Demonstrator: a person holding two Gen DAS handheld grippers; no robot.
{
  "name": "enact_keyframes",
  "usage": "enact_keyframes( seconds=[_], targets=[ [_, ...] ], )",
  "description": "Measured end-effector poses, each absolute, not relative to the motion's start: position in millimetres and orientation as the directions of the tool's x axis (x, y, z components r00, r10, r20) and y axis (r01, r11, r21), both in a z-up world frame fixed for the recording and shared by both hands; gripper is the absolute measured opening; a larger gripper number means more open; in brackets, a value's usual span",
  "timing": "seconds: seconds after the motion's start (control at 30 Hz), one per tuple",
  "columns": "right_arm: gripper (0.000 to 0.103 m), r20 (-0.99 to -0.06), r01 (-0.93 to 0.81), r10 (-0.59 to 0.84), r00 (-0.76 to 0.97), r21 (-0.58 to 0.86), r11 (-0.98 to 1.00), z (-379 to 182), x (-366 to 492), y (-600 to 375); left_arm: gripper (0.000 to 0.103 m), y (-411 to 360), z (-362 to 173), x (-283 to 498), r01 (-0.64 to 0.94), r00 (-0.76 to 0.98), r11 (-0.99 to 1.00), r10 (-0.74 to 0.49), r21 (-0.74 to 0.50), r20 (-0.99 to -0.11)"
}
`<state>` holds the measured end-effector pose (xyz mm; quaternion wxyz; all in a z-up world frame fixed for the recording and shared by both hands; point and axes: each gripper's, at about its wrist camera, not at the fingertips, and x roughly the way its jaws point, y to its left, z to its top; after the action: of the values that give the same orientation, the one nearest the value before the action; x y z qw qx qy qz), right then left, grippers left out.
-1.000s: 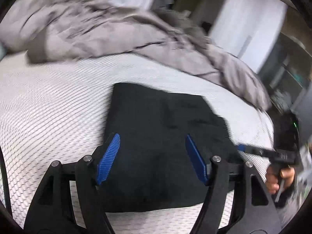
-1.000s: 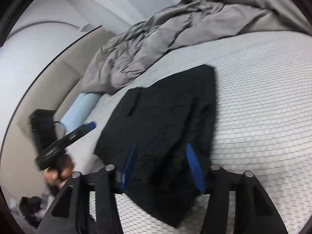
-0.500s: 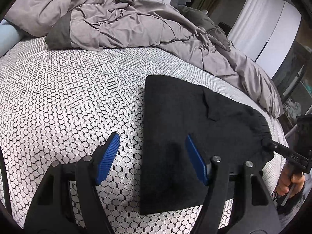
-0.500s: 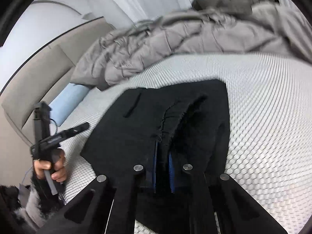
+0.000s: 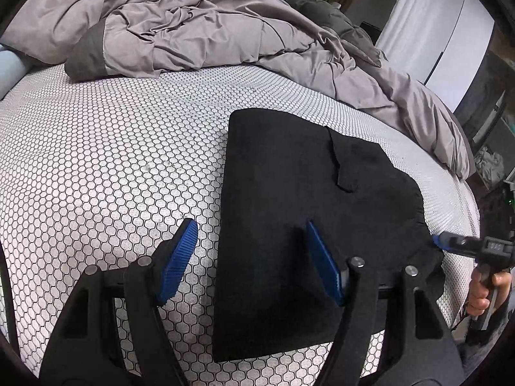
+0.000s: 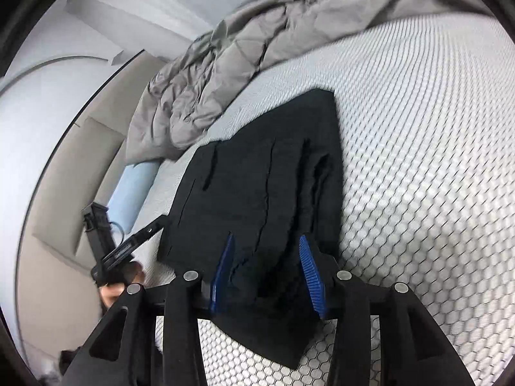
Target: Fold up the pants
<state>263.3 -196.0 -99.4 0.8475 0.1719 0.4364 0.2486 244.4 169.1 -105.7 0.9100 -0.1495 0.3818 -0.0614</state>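
Folded black pants [image 5: 305, 209] lie flat on the honeycomb-patterned mattress [image 5: 112, 160]. My left gripper [image 5: 249, 234] hangs open above their left edge, one pad over the mattress and the other over the cloth. In the right wrist view the pants [image 6: 257, 177] show a raised lengthwise fold. My right gripper [image 6: 265, 273] straddles the near end of that fold. Its jaws are opening, with cloth between the pads but not pinched. The left wrist view shows the right gripper's tip [image 5: 450, 244] at the pants' right corner, held by a hand [image 5: 482, 292].
A crumpled grey duvet [image 5: 209, 25] covers the far side of the bed. A light blue pillow [image 6: 135, 193] lies by the beige headboard [image 6: 58, 209]. The mattress edge [image 5: 466, 225] runs just right of the pants. White curtains [image 5: 434, 32] hang behind.
The right gripper closed on the pants' fold half a second ago and has since parted, letting the cloth settle. The left gripper stayed open and sank slightly, now over the pants' left edge.
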Motion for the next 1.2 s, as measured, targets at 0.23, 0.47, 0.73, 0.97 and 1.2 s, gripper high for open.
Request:
enact_keyframes(
  seconds=[0.23, 0.47, 0.73, 0.97, 1.2],
  targets=[
    [0.043, -0.645, -0.29, 0.606, 0.465, 0.536, 0.793, -100, 264, -190, 0.066, 169, -105, 243, 0.0, 0.702, 0.947, -0.228, -0.32, -0.675],
    [0.046, -0.658, -0.297, 0.606, 0.447, 0.529, 0.795, -105, 263, -187, 0.066, 166, -107, 243, 0.0, 0.696, 0.949, -0.227, -0.316, -0.681],
    [0.046, -0.652, -0.259, 0.646, 0.397, 0.596, 0.76, -118, 273, -199, 0.066, 163, -107, 242, -0.001, 0.695, 0.949, -0.225, -0.314, -0.683],
    [0.047, -0.59, -0.309, 0.706, 0.392, 0.638, 0.705, -106, 265, -205, 0.066, 164, -106, 242, -0.002, 0.697, 0.949, -0.224, -0.315, -0.681],
    [0.047, -0.628, -0.282, 0.69, 0.361, 0.632, 0.722, -116, 268, -201, 0.066, 164, -107, 242, -0.002, 0.696, 0.949, -0.224, -0.314, -0.682]
  ],
)
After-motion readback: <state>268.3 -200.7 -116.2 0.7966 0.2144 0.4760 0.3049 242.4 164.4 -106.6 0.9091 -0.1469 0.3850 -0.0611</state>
